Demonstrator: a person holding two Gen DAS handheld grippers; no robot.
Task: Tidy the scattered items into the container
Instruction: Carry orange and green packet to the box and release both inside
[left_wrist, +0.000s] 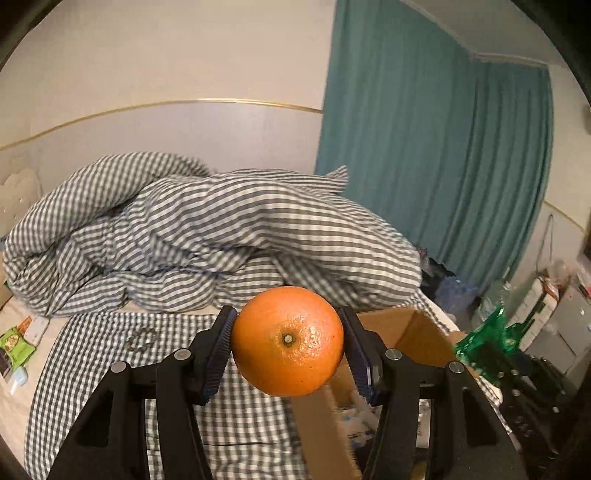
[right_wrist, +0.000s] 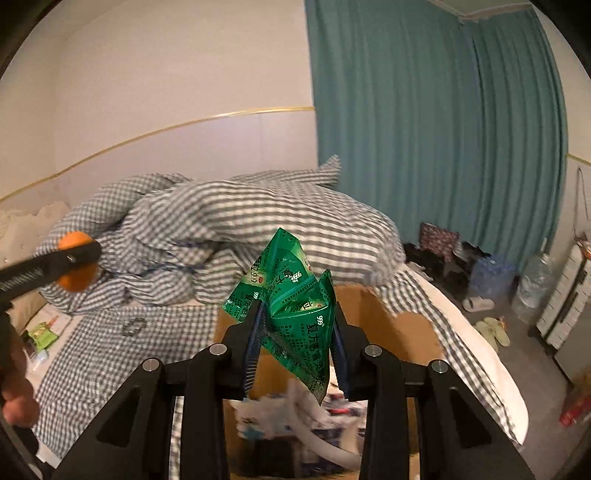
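Left wrist view: left gripper (left_wrist: 288, 341) clamps a round, glossy, dimpled orange (left_wrist: 288, 341) by its sides, stem scar facing the camera, above the open brown cardboard box (left_wrist: 391, 325) on the gingham-checked bed cover (left_wrist: 110, 354).
Right wrist view only: right gripper (right_wrist: 297, 332) pinches a crumpled green foil sachet strip (right_wrist: 295, 306), long axis upright and tilted left, over the box's white jumbled contents; a bare hand (right_wrist: 14, 384) at left edge.

A glossy, dimpled orange (left_wrist: 288, 341) sits between ribbed matt black plastic pads (left_wrist: 218, 354). Crinkled shiny green foil sachets (right_wrist: 295, 314) hang over a matt brown cardboard box (right_wrist: 388, 325). Soft gingham cloth duvet (left_wrist: 207, 229) lies beyond.
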